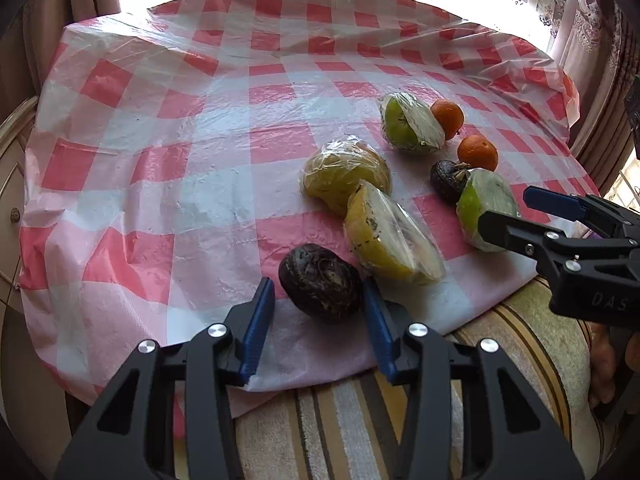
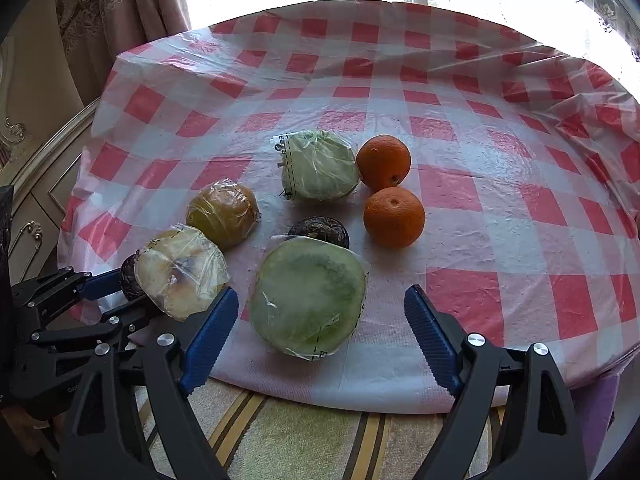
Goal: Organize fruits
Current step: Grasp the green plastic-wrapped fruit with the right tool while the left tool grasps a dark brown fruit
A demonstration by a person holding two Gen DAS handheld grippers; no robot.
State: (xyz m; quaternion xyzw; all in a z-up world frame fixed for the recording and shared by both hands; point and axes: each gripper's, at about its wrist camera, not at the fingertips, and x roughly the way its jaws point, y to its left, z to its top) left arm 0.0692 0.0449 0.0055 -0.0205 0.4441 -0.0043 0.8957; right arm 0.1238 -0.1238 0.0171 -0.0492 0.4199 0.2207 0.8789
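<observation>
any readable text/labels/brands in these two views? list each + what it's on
"DAS": raised letters on the black body of the right claw, at the right edge of the left wrist view; the word runs out of frame.
"Ge...": faint start of a word on the black body of the left claw, in the right wrist view; too small to read further.
Black dashed marks on the plastic wrap of the far green fruit half: printing, not legible.

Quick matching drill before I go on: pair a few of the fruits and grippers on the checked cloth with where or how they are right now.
1. dark fruit
2. wrapped green half
3. oranges
4. wrapped yellow halves

A. side by side, unwrapped, far from both grippers
B. between the left gripper fingers
C. in front of the open right gripper
D. touching each other, left of the green halves

Pairs: 1-B, 2-C, 3-A, 4-D
</observation>
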